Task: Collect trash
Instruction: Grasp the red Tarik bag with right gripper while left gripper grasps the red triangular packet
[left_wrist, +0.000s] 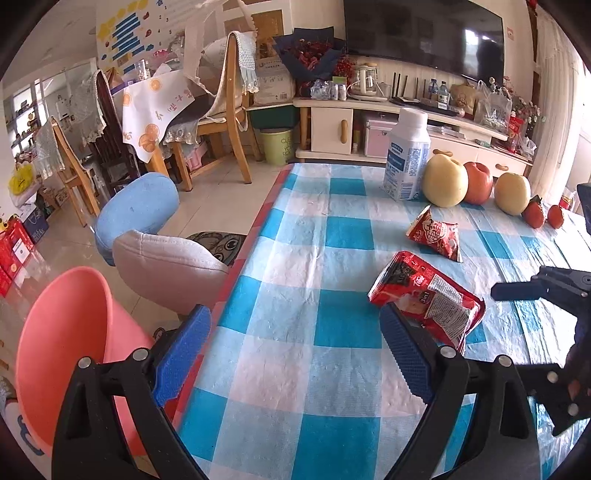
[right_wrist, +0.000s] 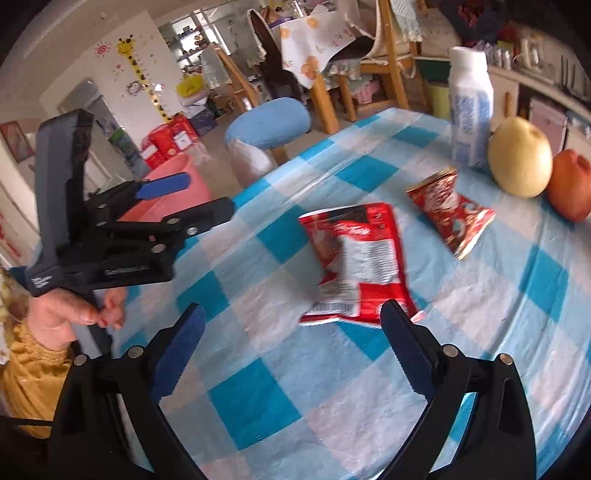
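A crumpled red snack wrapper (left_wrist: 428, 295) (right_wrist: 354, 258) lies flat on the blue-and-white checked tablecloth (left_wrist: 314, 258). A smaller red wrapper (left_wrist: 434, 234) (right_wrist: 450, 210) lies just beyond it, nearer the fruit. My left gripper (left_wrist: 295, 350) is open over the table's left edge, its right finger touching the big wrapper's near corner. My right gripper (right_wrist: 291, 350) is open too, low over the cloth just short of the big wrapper; it also shows at the right edge of the left wrist view (left_wrist: 524, 291). A pink bin (left_wrist: 62, 343) (right_wrist: 162, 192) stands on the floor left of the table.
A white milk bottle (left_wrist: 406, 155) (right_wrist: 471, 110), two yellow pears (left_wrist: 445, 181), a red apple (left_wrist: 478, 182) and small red fruits (left_wrist: 533, 214) stand along the far side. A blue stool (left_wrist: 136, 210) and a grey one (left_wrist: 166, 266) sit beside the table. A hand (right_wrist: 70, 310) holds the left gripper.
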